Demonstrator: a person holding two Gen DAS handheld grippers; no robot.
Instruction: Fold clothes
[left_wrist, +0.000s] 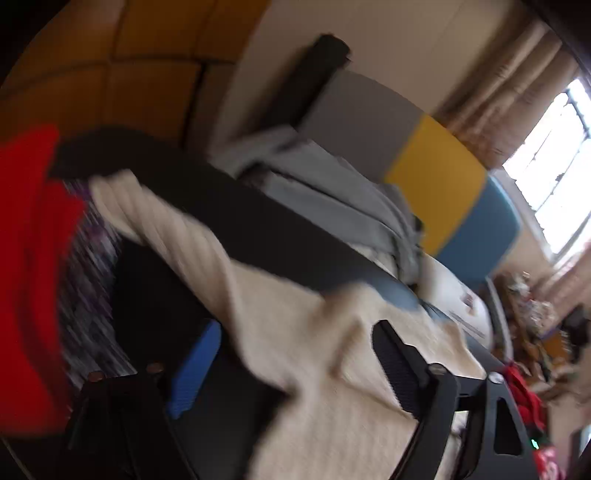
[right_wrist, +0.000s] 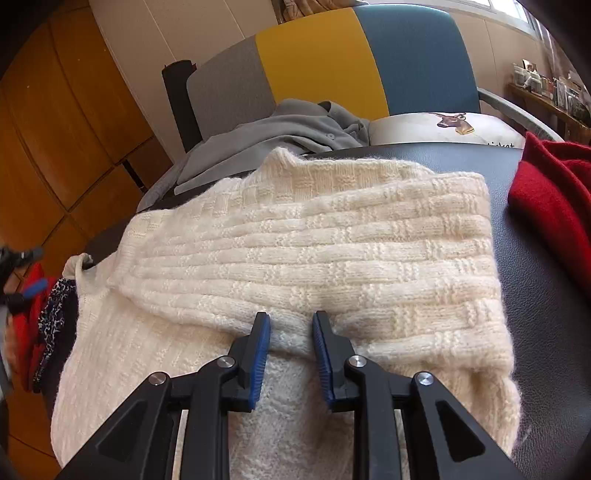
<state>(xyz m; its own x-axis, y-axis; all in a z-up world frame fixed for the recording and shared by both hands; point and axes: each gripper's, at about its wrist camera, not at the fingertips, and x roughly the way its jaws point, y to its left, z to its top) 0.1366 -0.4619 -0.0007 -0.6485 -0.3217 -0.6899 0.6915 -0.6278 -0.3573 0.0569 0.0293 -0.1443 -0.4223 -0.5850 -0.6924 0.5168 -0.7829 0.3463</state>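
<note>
A cream knit sweater (right_wrist: 314, 243) lies partly folded on a black table (right_wrist: 546, 302), its folded upper layer running across the view. My right gripper (right_wrist: 291, 334) sits at the near edge of that fold, its blue-padded fingers (right_wrist: 258, 354) narrowed on a ridge of the knit that puckers between them. The left wrist view is tilted and motion-blurred. There the same sweater (left_wrist: 295, 332) drapes across the table in front of my left gripper (left_wrist: 295, 369), whose fingers (left_wrist: 195, 373) stand wide apart and hold nothing.
A red garment (right_wrist: 554, 206) lies on the table at the right. A grey garment (right_wrist: 277, 140) and a white printed cushion (right_wrist: 443, 127) rest on a grey, yellow and blue chair (right_wrist: 314, 55) behind. Red and dark patterned clothes (right_wrist: 51, 314) hang at the left edge.
</note>
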